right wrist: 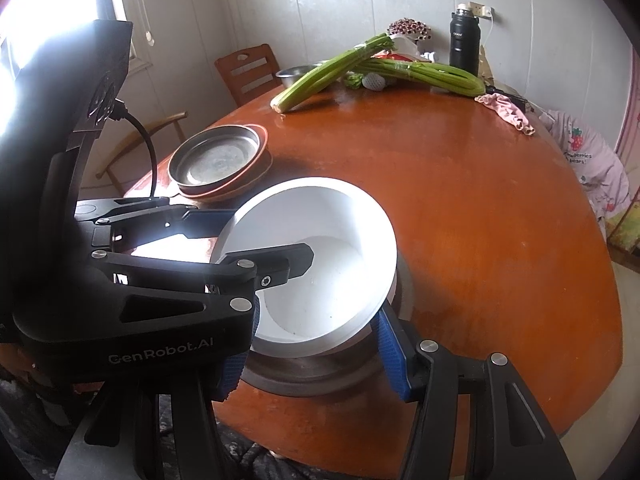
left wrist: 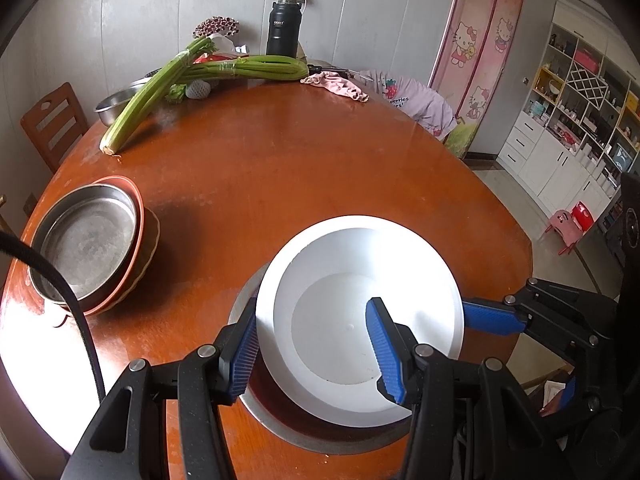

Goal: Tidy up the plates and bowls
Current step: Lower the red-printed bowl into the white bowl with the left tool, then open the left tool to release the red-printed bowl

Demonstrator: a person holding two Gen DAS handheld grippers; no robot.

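Observation:
A white bowl point(left wrist: 352, 320) point(right wrist: 316, 264) is tilted above a round metal plate point(left wrist: 280, 432) point(right wrist: 312, 376) set in the wooden table. My left gripper point(left wrist: 316, 348) grips the bowl's near-left rim, one blue finger point(left wrist: 384, 348) inside it and one outside. My right gripper point(right wrist: 316, 344) stands open around the bowl's near side; one of its fingers point(left wrist: 492, 318) shows at the bowl's right edge in the left wrist view. A stack of a steel dish point(left wrist: 88, 240) point(right wrist: 216, 158) on orange plates point(left wrist: 140, 248) sits at the left.
The round wooden table point(left wrist: 300, 168) point(right wrist: 480, 200) carries celery point(left wrist: 160, 84) point(right wrist: 420, 70), a steel bowl point(left wrist: 114, 104), a black flask point(left wrist: 283, 28) point(right wrist: 464, 42) and a pink cloth point(left wrist: 340, 84) at its far side. A wooden chair point(left wrist: 52, 124) stands left.

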